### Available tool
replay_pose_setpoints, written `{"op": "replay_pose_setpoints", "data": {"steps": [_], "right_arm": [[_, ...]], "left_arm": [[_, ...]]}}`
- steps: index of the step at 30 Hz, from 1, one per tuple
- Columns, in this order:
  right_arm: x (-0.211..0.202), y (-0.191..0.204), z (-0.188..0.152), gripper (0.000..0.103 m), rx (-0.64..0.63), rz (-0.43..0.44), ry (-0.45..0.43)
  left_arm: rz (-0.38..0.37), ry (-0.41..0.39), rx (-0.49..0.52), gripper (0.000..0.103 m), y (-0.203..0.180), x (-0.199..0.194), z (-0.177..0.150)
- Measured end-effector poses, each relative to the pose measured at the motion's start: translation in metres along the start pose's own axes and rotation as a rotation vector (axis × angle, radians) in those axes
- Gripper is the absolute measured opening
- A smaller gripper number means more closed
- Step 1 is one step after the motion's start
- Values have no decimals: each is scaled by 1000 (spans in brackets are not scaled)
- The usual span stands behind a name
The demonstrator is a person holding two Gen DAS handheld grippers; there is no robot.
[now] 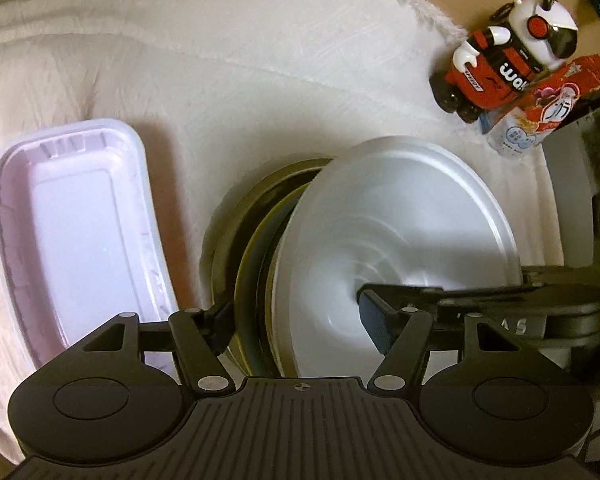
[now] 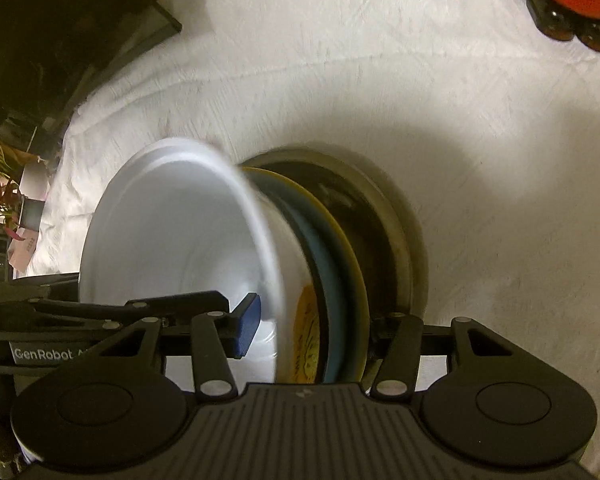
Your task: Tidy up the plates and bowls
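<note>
A stack of dishes is held between both grippers above the white cloth: a white bowl (image 1: pixel 396 216) on top, a blue plate (image 2: pixel 328 264) with a yellow rim under it, and a dark plate (image 2: pixel 380 232) at the bottom. My left gripper (image 1: pixel 296 320) is shut on the stack, one finger (image 1: pixel 374 320) inside the bowl, the other under the dark plate. My right gripper (image 2: pixel 312 332) is shut on the same stack from the opposite side, its blue pad (image 2: pixel 246 328) inside the bowl (image 2: pixel 172 236).
A pale lilac rectangular plastic container (image 1: pixel 76 232) lies on the cloth at the left. A red and white toy robot (image 1: pixel 508 56) and a small bottle (image 1: pixel 520 132) stand at the far right edge of the table. Dark clutter lies beyond the cloth's edge (image 2: pixel 60 60).
</note>
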State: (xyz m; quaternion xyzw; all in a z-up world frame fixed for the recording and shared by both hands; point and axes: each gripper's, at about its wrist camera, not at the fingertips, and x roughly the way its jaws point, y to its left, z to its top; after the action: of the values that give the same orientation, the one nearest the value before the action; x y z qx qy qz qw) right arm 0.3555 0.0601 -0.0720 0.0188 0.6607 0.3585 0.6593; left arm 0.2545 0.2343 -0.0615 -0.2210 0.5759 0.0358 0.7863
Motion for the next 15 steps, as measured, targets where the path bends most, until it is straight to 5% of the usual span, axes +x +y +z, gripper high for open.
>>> {"op": "replay_pose_setpoints", "data": {"steps": [6, 15], "right_arm": [[-4, 5, -2, 54, -55, -45, -72], [-7, 4, -1, 54, -50, -47, -66]], "left_arm": [[30, -22, 9, 54, 2, 2, -2], [25, -24, -19, 42, 12, -6, -1]]}}
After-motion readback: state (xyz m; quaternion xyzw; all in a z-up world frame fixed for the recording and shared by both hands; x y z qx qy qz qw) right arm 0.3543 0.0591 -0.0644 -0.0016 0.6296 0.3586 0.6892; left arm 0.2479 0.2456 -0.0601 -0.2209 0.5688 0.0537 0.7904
